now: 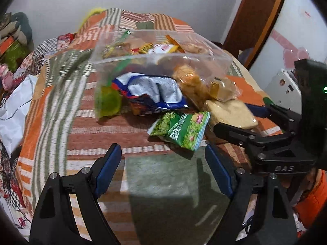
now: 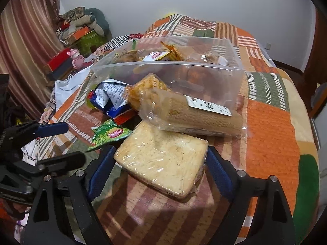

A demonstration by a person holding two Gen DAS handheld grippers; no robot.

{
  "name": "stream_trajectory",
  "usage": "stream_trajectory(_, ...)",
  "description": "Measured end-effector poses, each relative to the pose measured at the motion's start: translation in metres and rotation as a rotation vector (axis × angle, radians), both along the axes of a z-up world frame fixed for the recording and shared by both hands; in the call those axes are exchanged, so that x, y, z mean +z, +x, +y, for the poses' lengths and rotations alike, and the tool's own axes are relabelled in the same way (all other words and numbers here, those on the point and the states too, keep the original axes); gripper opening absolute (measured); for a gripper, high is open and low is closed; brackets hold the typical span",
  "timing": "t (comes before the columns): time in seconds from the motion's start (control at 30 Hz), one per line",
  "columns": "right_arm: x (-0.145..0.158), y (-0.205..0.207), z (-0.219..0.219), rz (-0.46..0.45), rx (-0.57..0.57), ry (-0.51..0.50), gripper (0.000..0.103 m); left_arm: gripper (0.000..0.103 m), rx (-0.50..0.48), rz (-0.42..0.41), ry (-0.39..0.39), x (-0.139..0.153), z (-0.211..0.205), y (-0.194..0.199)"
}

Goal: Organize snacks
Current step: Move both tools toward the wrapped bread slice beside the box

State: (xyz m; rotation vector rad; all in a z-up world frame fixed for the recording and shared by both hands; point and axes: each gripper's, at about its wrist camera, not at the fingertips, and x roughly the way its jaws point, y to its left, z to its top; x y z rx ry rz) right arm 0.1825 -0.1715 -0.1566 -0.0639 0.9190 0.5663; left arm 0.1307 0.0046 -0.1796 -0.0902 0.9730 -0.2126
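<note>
A clear plastic bin (image 1: 216, 61) (image 2: 231, 77) holding several snack packs stands on the patchwork bed. In front of it lie a blue-and-white bag (image 1: 155, 94) (image 2: 111, 98), a green snack pack (image 1: 181, 129) (image 2: 109, 134), a long clear bag of yellow crackers (image 2: 184, 110) (image 1: 190, 81) and a square wrapped noodle block (image 2: 163, 159) (image 1: 231, 110). My left gripper (image 1: 163, 169) is open and empty, just short of the green pack. My right gripper (image 2: 161, 171) is open, with its jaws on either side of the noodle block's near end; it shows at the right of the left wrist view (image 1: 245, 120).
The bed's patchwork quilt (image 1: 163, 183) (image 2: 271, 134) fills the foreground. A white plastic bag (image 1: 14, 110) lies at the bed's left edge. Boxes and stuffed items (image 2: 81, 30) are piled by the curtain. A wooden door frame (image 1: 255, 18) stands at the right.
</note>
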Motion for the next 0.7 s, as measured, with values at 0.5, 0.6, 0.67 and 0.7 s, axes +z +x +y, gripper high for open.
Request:
stream_trajectory(0.5, 0.005, -0.012, -0.051, 0.002, -0.073, 0.019, 0.085, 0.084, -0.046, 0.058, -0.013, -0.025, -0.032, 0.038)
stream_trajectory(0.6, 0.005, -0.013, -0.056, 0.005, -0.085, 0.032, 0.085, 0.082, -0.06, 0.042, -0.022, -0.027, -0.037, 0.04)
stream_trajectory(0.67, 0.006, -0.014, -0.057, 0.006, -0.091, 0.036, 0.085, 0.072, -0.069, 0.021, -0.003, -0.028, -0.04, 0.038)
stream_trajectory(0.7, 0.007, -0.014, -0.058, 0.005, -0.093, 0.037, 0.085, 0.067, -0.074, 0.011, 0.005, -0.028, -0.041, 0.036)
